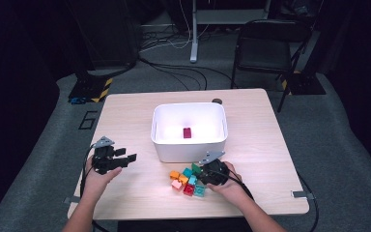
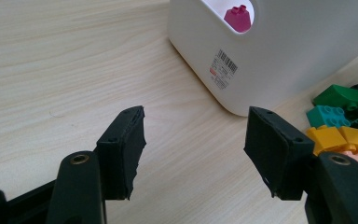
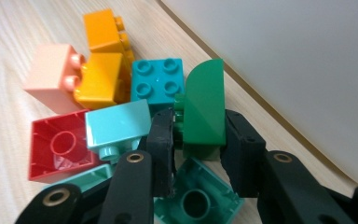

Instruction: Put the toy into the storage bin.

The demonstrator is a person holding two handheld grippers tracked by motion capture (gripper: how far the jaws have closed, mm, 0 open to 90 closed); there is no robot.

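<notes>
Pinching the dark green curved brick (image 3: 204, 105) across its flat sides with the right gripper (image 3: 196, 144), jaws clamped on it amid the brick pile (image 1: 187, 180) on the worktop (image 1: 125, 125), we are judging it light, rigid and slick, while the left gripper (image 2: 193, 140) is hovering half open and empty.

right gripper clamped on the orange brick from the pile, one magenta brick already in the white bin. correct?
Not quite: the right gripper is clamped on the dark green brick, not an orange one, as the right gripper view shows. The magenta brick does sit in the white bin.
</notes>
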